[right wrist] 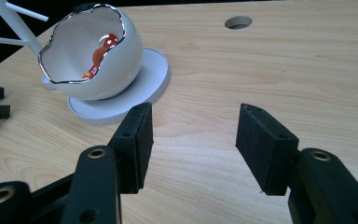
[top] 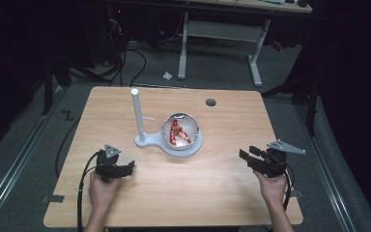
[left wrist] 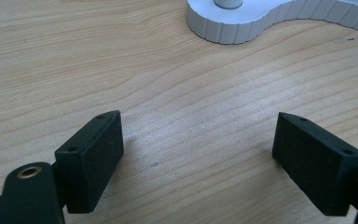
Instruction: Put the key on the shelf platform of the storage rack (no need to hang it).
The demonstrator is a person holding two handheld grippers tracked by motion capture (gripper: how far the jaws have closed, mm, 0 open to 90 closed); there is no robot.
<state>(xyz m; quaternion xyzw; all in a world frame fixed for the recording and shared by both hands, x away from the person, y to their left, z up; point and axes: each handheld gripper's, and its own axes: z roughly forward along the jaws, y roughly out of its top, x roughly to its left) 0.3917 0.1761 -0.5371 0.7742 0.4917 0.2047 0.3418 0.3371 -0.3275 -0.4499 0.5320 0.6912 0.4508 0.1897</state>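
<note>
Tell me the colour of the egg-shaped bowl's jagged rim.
Shiny silver on a white egg-shaped bowl; the right gripper view shows it best.

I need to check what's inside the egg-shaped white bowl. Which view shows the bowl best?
The right gripper view: the bowl is close, tilted open toward the camera, with its jagged silver rim and a red item inside. The high view shows it small, from above. The left gripper view catches the white stand's base.

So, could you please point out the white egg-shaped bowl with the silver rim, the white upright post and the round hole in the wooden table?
White egg-shaped bowl (right wrist: 116, 70): right gripper view, outer wall.
White upright post (top: 137, 113): high view, mid-shaft.
Round hole (top: 210, 102): high view, its centre.
</note>
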